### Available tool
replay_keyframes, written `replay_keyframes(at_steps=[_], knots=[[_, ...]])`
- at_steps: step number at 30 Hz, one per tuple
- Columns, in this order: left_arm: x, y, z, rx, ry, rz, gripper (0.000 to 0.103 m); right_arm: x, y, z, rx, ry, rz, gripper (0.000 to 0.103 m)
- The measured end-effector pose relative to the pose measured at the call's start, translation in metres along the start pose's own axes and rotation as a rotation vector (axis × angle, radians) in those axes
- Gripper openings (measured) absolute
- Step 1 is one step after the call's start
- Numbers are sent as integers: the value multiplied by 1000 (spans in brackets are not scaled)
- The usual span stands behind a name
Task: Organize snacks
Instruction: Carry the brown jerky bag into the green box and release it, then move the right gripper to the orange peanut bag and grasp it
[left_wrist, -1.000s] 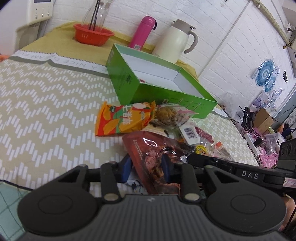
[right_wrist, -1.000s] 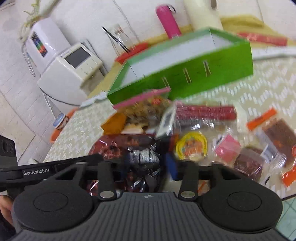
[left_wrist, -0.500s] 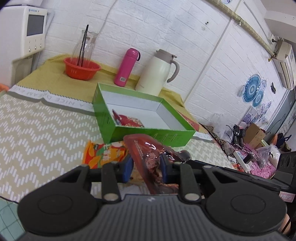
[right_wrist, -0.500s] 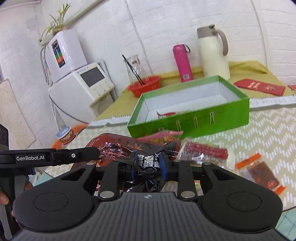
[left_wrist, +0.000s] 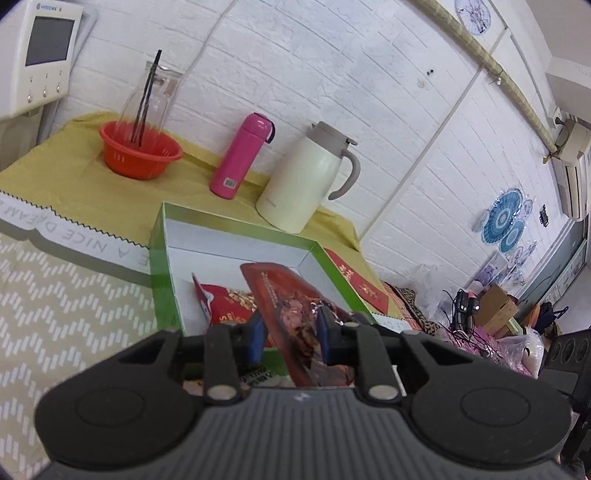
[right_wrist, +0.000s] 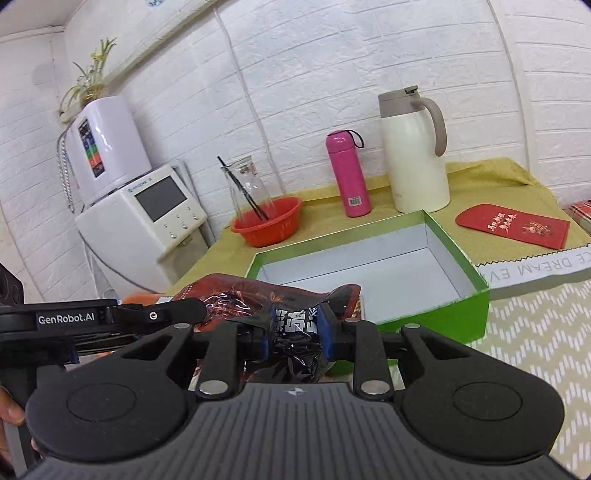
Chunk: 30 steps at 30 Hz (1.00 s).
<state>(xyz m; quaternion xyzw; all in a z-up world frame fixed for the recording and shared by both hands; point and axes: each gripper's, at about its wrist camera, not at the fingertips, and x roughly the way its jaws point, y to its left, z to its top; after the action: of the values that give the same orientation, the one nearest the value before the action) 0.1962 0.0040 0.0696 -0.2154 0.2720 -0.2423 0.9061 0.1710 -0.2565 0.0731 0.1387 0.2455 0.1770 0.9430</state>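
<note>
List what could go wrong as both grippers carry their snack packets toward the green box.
1. The left gripper pinches the red-brown packet low, so its long end may flop or slip.
2. The right gripper crumples the black packet, which could crush its contents.
3. The grippers sit close together above the green box, so they might collide.

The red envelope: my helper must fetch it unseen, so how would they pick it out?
Start at the green box on the table. Just beyond its far right corner, near the cream jug, the red envelope lies flat on the yellow cloth. It alone is flat, red, with gold lettering.
</note>
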Motion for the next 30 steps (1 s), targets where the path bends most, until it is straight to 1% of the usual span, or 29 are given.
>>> replay_keyframes(at_steps=[8,11,13,14,15,16,17,18,19,20,21,22,23,25,30], knots=[[55,22,21,-9,45,43,19,56,-31,9,62,38,9,43],[74,32,24,-19,65,53,19,75,-40,9,73,59,5,41],[86,38,24,-19,80,61,19,86,-44,7,59,75,-3,40],[90,42,25,-23,92,61,23,90,-44,6,47,78,-4,40],[93,45,25,-32,98,62,35,92,-44,5,31,75,-7,43],[95,48,25,-46,106,70,63,92,-43,5,13,60,-15,51],[93,50,24,-58,92,57,65,90,-42,4,-11,42,-23,64],[91,50,24,-67,82,55,68,88,-40,4,-38,27,-30,72],[89,49,24,-64,74,63,71,87,-39,5,-58,16,-38,87],[87,46,25,-46,62,80,74,86,-38,5,-73,7,-46,98],[85,41,25,-21,47,101,79,84,-38,5,-81,-2,-52,103],[82,36,25,10,28,127,93,81,-37,5,-87,-12,-60,103],[77,31,24,38,0,151,98,78,-36,5,-94,-20,-68,103],[68,22,23,92,-46,164,97,72,-35,6,-104,-32,-87,103],[49,9,25,92,-48,165,97,50,-32,8,-89,-48,-103,103]])
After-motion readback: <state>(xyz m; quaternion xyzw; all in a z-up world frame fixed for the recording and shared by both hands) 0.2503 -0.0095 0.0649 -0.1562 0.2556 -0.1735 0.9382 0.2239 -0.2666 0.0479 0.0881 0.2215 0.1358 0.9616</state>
